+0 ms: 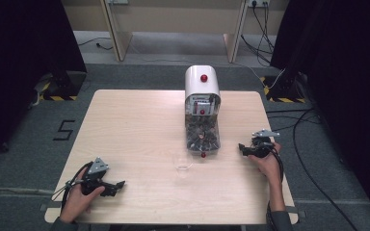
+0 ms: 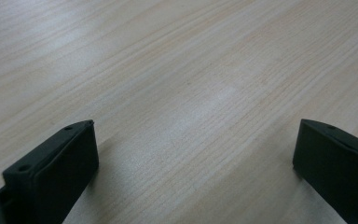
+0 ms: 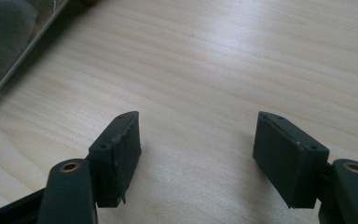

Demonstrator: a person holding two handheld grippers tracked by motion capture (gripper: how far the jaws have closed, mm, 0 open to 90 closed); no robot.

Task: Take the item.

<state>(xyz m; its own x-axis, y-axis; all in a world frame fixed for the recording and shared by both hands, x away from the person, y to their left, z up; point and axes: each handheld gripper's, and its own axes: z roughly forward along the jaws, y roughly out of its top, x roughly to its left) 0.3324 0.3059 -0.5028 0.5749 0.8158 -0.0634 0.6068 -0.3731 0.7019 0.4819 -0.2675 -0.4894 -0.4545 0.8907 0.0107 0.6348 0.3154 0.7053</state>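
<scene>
The left gripper (image 1: 118, 185) is held low over the near left part of the wooden table (image 1: 135, 125), and in the left gripper view its jaws are seen set wide apart with bare tabletop between them. The right gripper (image 1: 242, 148) is held near the right edge, just beside the dispenser (image 1: 202, 113); its jaws are likewise spread, with nothing between them. The dispenser, white-topped with a red knob (image 1: 204, 77) and a clear filled body, is located at the table's far centre, and a small clear cup (image 1: 183, 166) is positioned just in front of its outlet, between the two grippers.
</scene>
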